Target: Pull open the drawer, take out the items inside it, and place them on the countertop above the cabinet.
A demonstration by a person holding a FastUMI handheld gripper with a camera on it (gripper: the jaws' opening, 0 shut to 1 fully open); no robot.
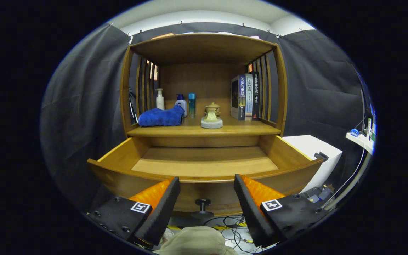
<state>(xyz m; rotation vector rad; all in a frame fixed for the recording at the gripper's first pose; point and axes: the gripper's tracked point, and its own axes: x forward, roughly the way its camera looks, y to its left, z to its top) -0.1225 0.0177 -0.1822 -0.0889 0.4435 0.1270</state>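
1. The hand-held gripper [207,191] is spread wide, and nothing sits between its two fingers.
2. Both fingers sit in front of the drawer [204,166], a bit lower than its front edge.
3. The drawer is pulled out of the wooden cabinet [278,88] and stands open.
4. You can see the bare wood floor of the drawer.
5. The dark round knob [203,204] on the drawer front shows in the gap between the two fingers.
6. Above the drawer is the desk [239,128], the flat wooden top that carries the things.
7. A blue towel [160,117] lies on the left side of the desk.
8. Behind the towel stand a white bottle [160,99], a bottle with a blue cap [181,103] and a small teal bottle [192,103].
9. A small pale pot [211,115] with a lid sits on a round base near the middle of the desk.
10. Some books [245,96] stand upright on the right side, next to the wooden slats.
11. A white box [313,148] stands to the right of the drawer.
12. Loose cables [232,221] lie on the floor under the drawer.
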